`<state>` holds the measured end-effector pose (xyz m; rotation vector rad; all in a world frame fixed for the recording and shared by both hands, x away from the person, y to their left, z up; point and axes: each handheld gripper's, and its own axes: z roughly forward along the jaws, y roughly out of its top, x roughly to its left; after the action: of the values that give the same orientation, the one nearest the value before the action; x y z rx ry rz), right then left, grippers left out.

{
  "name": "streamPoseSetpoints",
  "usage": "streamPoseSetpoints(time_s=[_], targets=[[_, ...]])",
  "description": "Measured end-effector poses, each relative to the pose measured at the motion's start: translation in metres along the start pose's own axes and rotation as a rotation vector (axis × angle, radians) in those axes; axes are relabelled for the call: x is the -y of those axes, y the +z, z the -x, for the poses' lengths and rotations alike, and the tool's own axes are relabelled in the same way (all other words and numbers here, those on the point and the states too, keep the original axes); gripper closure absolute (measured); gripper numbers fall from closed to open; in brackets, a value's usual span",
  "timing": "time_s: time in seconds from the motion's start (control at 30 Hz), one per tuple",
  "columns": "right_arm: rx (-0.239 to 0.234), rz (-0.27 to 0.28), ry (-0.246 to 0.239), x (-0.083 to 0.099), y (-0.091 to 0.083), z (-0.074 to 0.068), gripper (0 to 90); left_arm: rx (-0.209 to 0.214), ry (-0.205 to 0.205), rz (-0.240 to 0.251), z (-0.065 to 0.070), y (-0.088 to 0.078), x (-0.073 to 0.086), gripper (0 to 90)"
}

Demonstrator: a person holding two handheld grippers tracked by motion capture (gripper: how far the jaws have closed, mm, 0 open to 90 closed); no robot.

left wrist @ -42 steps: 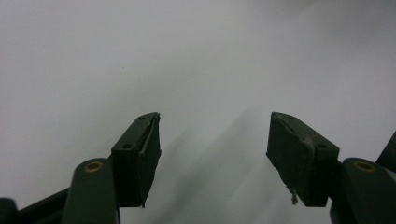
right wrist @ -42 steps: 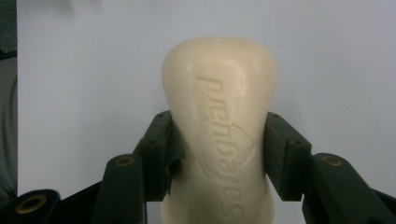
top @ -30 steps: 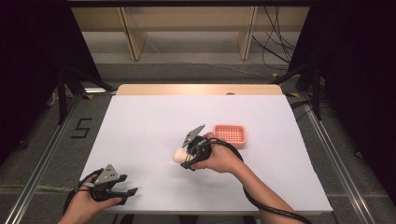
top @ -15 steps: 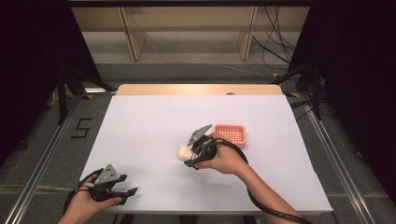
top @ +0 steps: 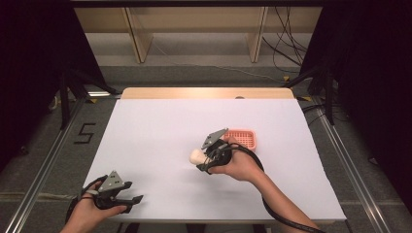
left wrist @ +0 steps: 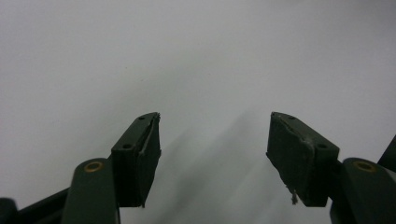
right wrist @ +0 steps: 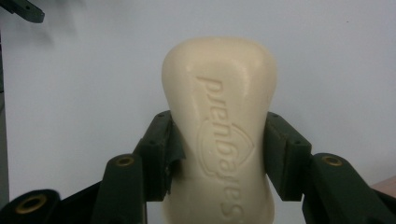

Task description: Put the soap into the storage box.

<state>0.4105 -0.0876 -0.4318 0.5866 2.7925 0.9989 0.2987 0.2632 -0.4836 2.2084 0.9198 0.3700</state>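
Note:
A cream bar of soap with embossed lettering sits between the jaws of my right gripper, which is shut on it; both pads press its sides. In the high view the soap sticks out to the left of the right gripper, held above the white table near its middle. A pink soap dish lies just right of that gripper. My left gripper rests near the table's front left corner, its jaws open. In the left gripper view the left gripper has nothing between its fingers.
The white table top has free room to the left and back. A wooden strip runs along its far edge. Metal rails flank the table on the floor, and a cable trails from my right hand off the front edge.
My right gripper has carried the soap a little to the right and back, closer to the pink dish. The left gripper has stayed put.

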Motion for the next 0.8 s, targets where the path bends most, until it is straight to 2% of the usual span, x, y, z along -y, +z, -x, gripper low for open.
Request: streamPoseSetpoints(time_s=[0.13,0.2,0.23,0.27,0.33,0.4,0.43,0.47,0.57,0.63,0.73,0.8], targets=[[0.016,0.008,0.024,0.003,-0.004,0.001,50.3,0.003,-0.006,-0.011,0.0,0.0,0.0,34.3],[0.018,0.024,0.02,0.005,-0.004,0.001,50.3,-0.002,0.002,0.0,0.0,0.0,0.0,34.3],[0.025,0.019,0.033,0.006,-0.006,0.001,50.3,-0.009,-0.001,-0.002,0.0,0.0,0.0,34.3],[0.023,0.031,0.021,0.007,-0.006,0.002,50.3,-0.014,0.0,-0.005,0.0,0.0,0.0,34.3],[0.024,0.028,0.038,0.008,-0.008,0.003,50.3,-0.015,-0.002,-0.001,0.0,0.001,0.0,34.3],[0.021,0.031,0.031,0.009,-0.009,0.004,50.3,-0.009,-0.002,-0.002,0.0,0.0,0.0,34.3],[0.036,0.027,0.052,0.01,-0.01,0.003,50.3,-0.008,-0.002,-0.002,0.0,0.0,0.0,34.3],[0.031,0.039,0.053,0.011,-0.009,0.004,50.3,0.0,-0.008,-0.008,0.0,0.0,0.0,34.3],[0.044,0.029,0.071,0.013,-0.01,0.004,50.3,-0.025,0.001,0.009,0.0,0.001,0.0,34.3],[0.04,0.039,0.053,0.013,-0.009,0.005,50.3,0.004,-0.008,-0.01,0.0,0.0,0.0,34.3],[0.035,0.046,0.05,0.013,-0.01,0.005,50.3,0.003,-0.008,-0.008,0.0,0.0,0.0,34.3],[0.047,0.036,0.073,0.014,-0.012,0.005,50.3,0.0,-0.003,-0.015,0.0,0.0,0.0,34.3]])
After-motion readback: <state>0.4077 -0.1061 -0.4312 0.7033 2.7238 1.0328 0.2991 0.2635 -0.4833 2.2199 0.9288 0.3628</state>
